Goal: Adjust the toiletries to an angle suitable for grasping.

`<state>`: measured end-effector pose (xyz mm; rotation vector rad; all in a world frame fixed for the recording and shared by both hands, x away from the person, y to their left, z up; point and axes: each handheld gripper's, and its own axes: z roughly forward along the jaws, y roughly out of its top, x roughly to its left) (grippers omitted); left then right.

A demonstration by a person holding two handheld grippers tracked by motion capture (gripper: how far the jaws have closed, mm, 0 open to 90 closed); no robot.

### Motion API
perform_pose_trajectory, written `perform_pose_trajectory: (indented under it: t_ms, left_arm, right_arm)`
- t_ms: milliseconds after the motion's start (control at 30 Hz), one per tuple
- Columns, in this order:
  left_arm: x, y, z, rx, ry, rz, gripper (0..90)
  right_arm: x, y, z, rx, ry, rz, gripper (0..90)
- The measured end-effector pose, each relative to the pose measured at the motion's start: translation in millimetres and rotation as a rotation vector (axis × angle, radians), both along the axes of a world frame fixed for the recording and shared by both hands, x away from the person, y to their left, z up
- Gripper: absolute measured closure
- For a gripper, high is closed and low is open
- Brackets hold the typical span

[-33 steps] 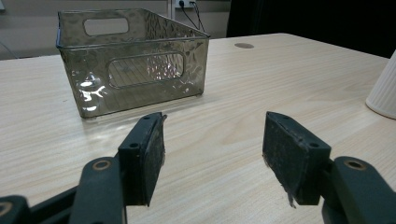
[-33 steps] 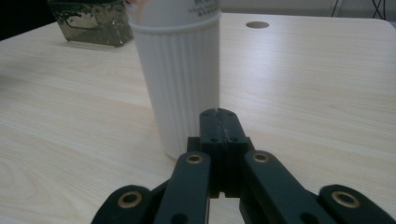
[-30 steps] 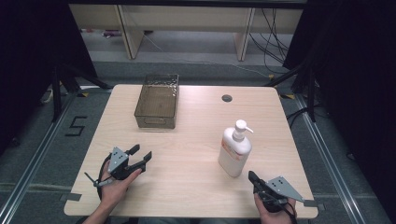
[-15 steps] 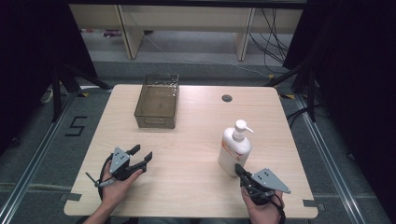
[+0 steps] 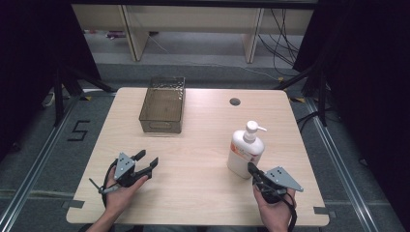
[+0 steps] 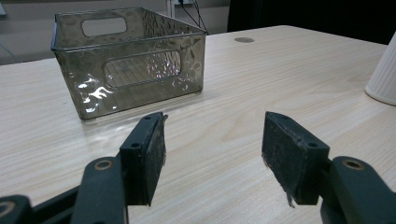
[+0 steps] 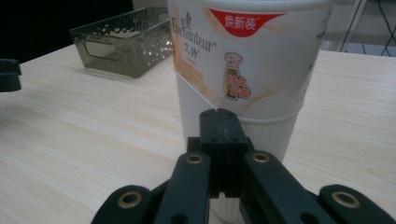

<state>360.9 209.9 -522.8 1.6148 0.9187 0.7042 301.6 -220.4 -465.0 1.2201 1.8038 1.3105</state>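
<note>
Grey carpeted floor and dark curtains surround a pale wood-grain table [image 5: 203, 145] with rounded corners and a small round cable hole [image 5: 235, 101] near its far edge. On the far left part stands a smoky, see-through plastic basket [image 5: 163, 110], rectangular, with dimpled walls, slotted handle cut-outs and a ribbed floor. Toward the near right stands a white plastic pump bottle [image 5: 245, 151], upright, its lower body finely ribbed, an orange and red label with Chinese lettering wrapped round its upper part, the nozzle pointing right. The right tongs [image 5: 252, 168], black and jointed with a grey three-cornered plate on top, are pressed together with nothing between them, their tip just at the bottle's base; whether they touch it I cannot tell. The left tongs [image 5: 147, 163] rest low over the near left part of the table, spread wide on bare wood, their worn black rubber pads [image 6: 150, 154] facing each other across an empty gap, pointing toward the basket, well apart from it. Broad open wood lies between basket, bottle and both hands.
</note>
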Motion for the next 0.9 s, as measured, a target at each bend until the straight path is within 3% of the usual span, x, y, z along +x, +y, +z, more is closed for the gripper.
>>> perform_pose_trajectory:
  t_ms: [133,200,267,300,433,467,533,567,600,667,700,733,767,900]
  left_arm:
    - [-0.1,0.0,0.0,0.0,0.0,-0.001,38.7]
    - [0.1,0.0,0.0,0.001,0.0,-0.002,38.7]
    - [0.5,-0.2,0.0,0.005,-0.008,-0.006,38.7]
    - [0.5,-0.3,0.0,0.006,-0.011,-0.006,38.8]
    - [-0.5,-2.8,0.1,-0.015,-0.002,-0.014,39.0]
    - [-0.5,-2.8,0.1,-0.015,-0.002,-0.014,38.8]
    - [-3.5,-7.0,2.7,0.005,-0.003,-0.02,38.5]
    - [-5.1,-12.8,8.4,0.017,-0.031,-0.038,38.4]
    - [-6.3,-16.2,11.7,0.015,-0.029,-0.041,38.4]
    - [-5.6,-20.8,13.5,0.0,-0.047,-0.057,38.5]
    - [-5.8,-30.6,18.3,-0.006,-0.063,-0.087,38.6]
    - [-7.7,-36.1,20.9,-0.008,-0.052,-0.094,38.6]
    - [-8.9,-41.5,23.2,-0.007,-0.058,-0.106,38.8]
    - [-13.0,-61.3,30.8,-0.024,-0.09,-0.156,39.5]
  right_arm:
    - [5.4,-2.0,0.0,0.009,0.007,-0.015,90.0]
    - [9.0,-5.2,0.9,-0.015,0.009,-0.025,90.0]
    - [12.5,-4.8,1.3,0.001,0.014,-0.03,90.0]
    - [14.4,-4.6,0.7,-0.001,-0.003,-0.025,90.0]
    - [11.6,-4.1,0.7,0.004,0.026,-0.022,90.0]
    - [11.3,-5.4,0.2,0.003,-0.002,-0.007,88.8]
    - [7.4,-6.8,1.3,0.012,0.006,-0.005,85.3]
    - [-0.5,-12.4,0.8,0.017,-0.008,-0.021,75.7]
    - [-2.7,-14.8,-0.3,0.042,-0.018,-0.028,71.1]
    - [-5.5,-20.0,-1.3,0.05,-0.025,-0.046,67.1]
    - [-8.5,-32.0,-5.4,0.068,-0.041,-0.099,60.0]
    - [-9.9,-36.3,-6.1,0.075,-0.027,-0.117,56.8]
    - [-7.9,-42.6,-9.1,0.076,-0.046,-0.12,53.2]
    - [-3.0,-56.2,-17.3,0.079,-0.053,-0.172,41.9]
